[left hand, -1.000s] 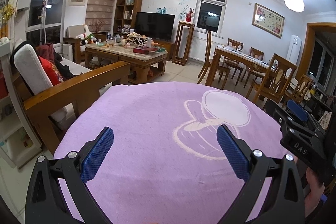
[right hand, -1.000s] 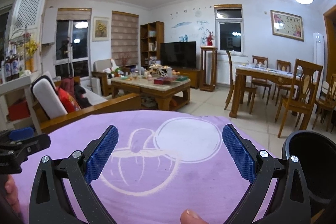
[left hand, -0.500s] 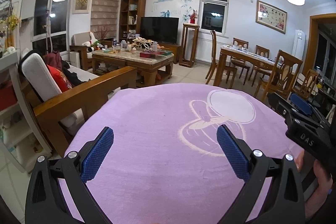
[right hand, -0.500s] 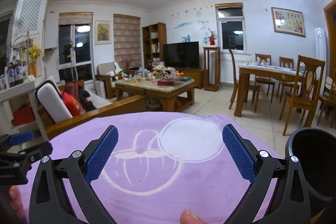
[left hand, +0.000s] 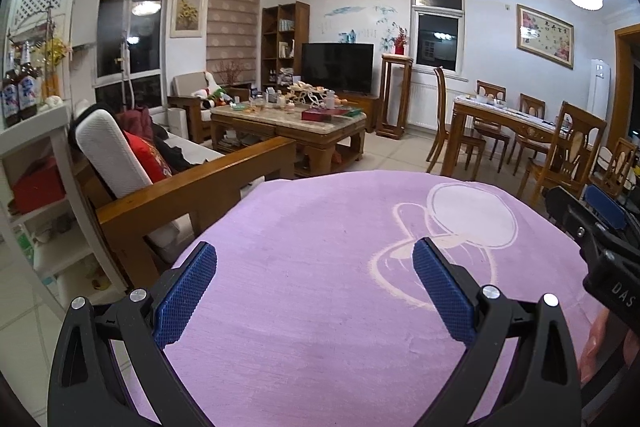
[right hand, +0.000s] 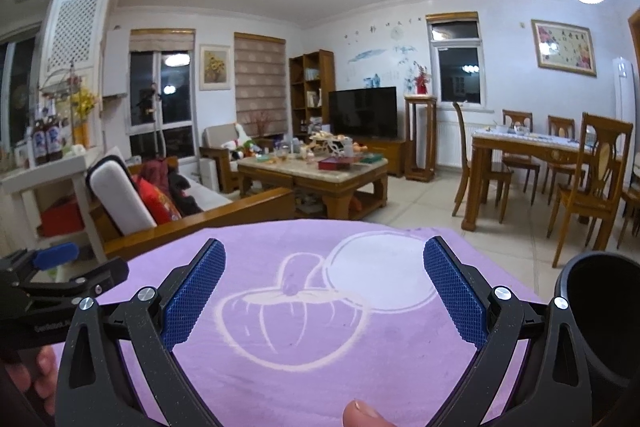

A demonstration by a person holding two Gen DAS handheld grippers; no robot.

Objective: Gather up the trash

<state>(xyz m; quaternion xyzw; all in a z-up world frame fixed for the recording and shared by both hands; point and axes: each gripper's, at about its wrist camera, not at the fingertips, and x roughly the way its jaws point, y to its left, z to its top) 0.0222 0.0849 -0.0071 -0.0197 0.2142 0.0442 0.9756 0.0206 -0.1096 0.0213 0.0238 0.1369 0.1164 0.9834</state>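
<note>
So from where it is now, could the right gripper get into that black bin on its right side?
Probably yes. The right gripper is open and empty above the purple cloth, and the black bin stands close by on its right, its mouth open with nothing between them.

The bench (left hand: 320,307) wears a matt purple cloth with a fine woven grain and a paler printed outline. Each tool, left (left hand: 314,291) and right (right hand: 322,293), is speckled matt black plastic with shiny metal screws and rough, knurled blue pads (right hand: 454,299). At four o'clock in the right view, a black bin (right hand: 600,327) looks smooth and dull. The sofa frame (left hand: 200,183) at ten o'clock is glossy varnished wood.
</note>
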